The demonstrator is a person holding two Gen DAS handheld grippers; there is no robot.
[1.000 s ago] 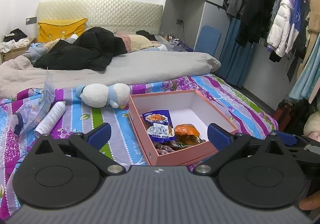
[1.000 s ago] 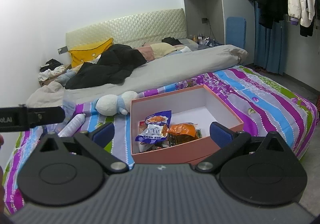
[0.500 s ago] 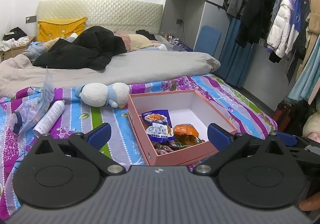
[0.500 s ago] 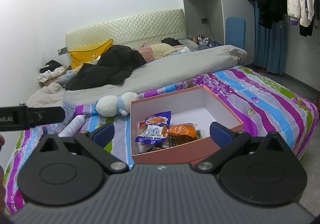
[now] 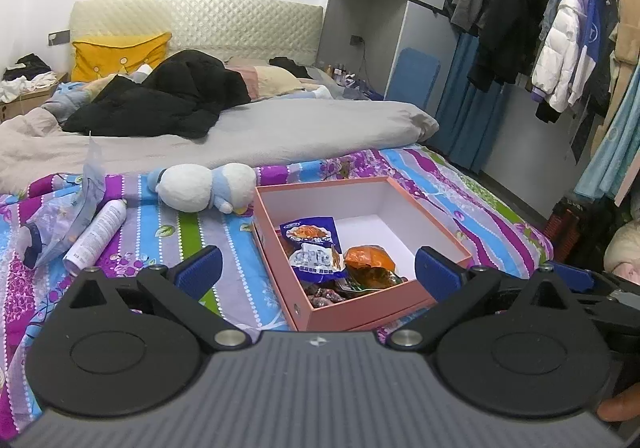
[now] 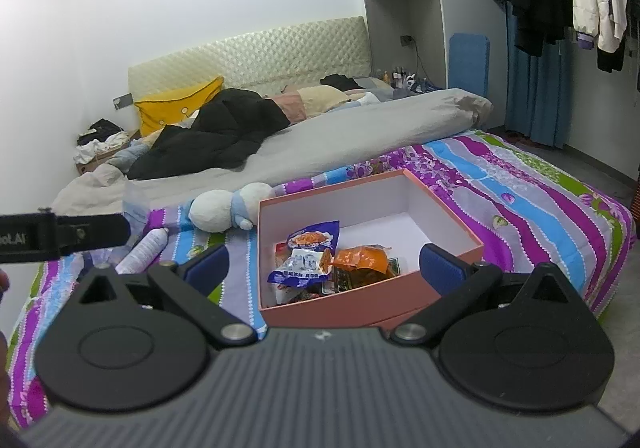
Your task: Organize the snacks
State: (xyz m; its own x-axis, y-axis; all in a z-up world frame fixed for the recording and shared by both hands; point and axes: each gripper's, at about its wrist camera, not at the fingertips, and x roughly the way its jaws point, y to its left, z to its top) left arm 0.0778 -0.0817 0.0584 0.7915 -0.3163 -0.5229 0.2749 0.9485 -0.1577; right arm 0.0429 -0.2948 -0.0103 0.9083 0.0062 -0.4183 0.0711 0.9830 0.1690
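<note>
Left gripper point(image 5: 318, 268) and right gripper point(image 6: 324, 266), fingers wide and empty, above pink box point(image 5: 362, 310) of snack packets point(image 5: 316, 248) on striped bedspread point(image 5: 168, 232).

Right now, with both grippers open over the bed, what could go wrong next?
1. The pink box sits on a soft striped bedspread; pressing its wall could tip it.
2. The blue snack packet leans on the loose pile beside the orange packet; grabbing one may drag others.
3. The spray can lies on its side and might roll.

1 pink box point(image 5: 362, 310), approx 4 snack packs point(image 5: 316, 248), 1 plush toy point(image 5: 200, 192), 1 spray can point(image 5: 96, 230).
</note>
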